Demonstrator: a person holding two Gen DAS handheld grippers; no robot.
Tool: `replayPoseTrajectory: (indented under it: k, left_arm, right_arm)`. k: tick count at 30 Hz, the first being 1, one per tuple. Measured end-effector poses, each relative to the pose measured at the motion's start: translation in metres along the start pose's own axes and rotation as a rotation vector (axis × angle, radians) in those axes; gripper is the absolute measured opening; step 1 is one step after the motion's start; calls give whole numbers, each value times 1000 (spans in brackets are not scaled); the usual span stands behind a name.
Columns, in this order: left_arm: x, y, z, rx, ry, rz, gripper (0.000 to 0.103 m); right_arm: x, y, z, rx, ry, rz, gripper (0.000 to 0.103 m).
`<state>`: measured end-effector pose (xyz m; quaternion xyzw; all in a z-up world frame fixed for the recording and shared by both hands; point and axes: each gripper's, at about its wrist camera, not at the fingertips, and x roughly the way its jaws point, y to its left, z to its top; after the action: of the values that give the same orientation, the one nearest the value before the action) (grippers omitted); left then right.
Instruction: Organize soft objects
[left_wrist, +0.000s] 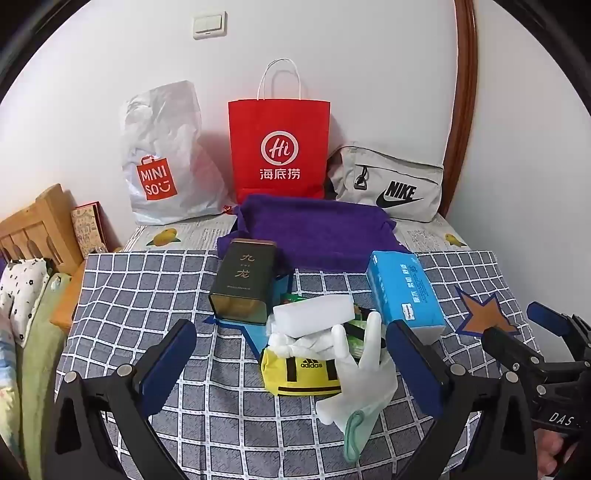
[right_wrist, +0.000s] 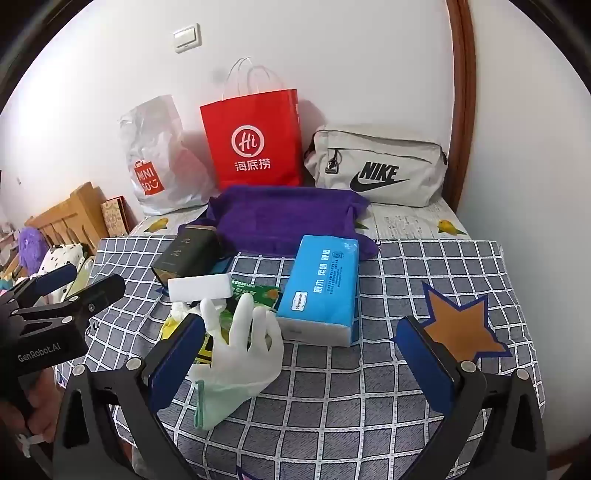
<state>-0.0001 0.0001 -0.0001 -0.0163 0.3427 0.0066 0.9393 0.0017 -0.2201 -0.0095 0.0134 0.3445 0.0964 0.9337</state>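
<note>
A white rubber glove (left_wrist: 360, 373) lies on the checked cloth, fingers up, over a yellow adidas pouch (left_wrist: 299, 373). A white foam block (left_wrist: 314, 314) rests on crumpled white material behind it. A blue tissue pack (left_wrist: 404, 291) lies to the right, a dark tin (left_wrist: 243, 282) to the left, and a purple towel (left_wrist: 314, 232) behind. My left gripper (left_wrist: 291, 369) is open, its fingers either side of the pile. My right gripper (right_wrist: 301, 358) is open above the cloth, with the glove (right_wrist: 240, 354) by its left finger and the tissue pack (right_wrist: 321, 291) ahead.
A Miniso plastic bag (left_wrist: 162, 158), a red paper bag (left_wrist: 279, 147) and a grey Nike bag (left_wrist: 388, 184) stand against the wall. An orange star patch (right_wrist: 461, 325) marks the cloth on the right. A wooden bed frame (left_wrist: 40, 229) and bedding lie left.
</note>
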Motion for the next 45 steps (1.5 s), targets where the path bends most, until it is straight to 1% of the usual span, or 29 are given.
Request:
replayPoseTrajectory:
  k: [8, 9, 14, 16, 45]
  left_arm:
    - [-3, -6, -2, 1, 2, 9, 103]
    - [-5, -2, -2, -3, 11, 5, 103]
    - [-7, -12, 0, 3, 16, 13, 103]
    - [-6, 6, -3, -17, 11, -4, 103]
    - [-11, 4, -4, -16, -2, 5, 103]
  right_arm:
    - [-6, 7, -1, 0, 1, 2, 103]
    - [-8, 8, -2, 0, 1, 3, 103]
    - [-7, 8, -1, 10, 4, 19, 103]
    - [-7, 8, -2, 10, 8, 20, 103]
    - [-14, 16, 1, -5, -9, 22, 103]
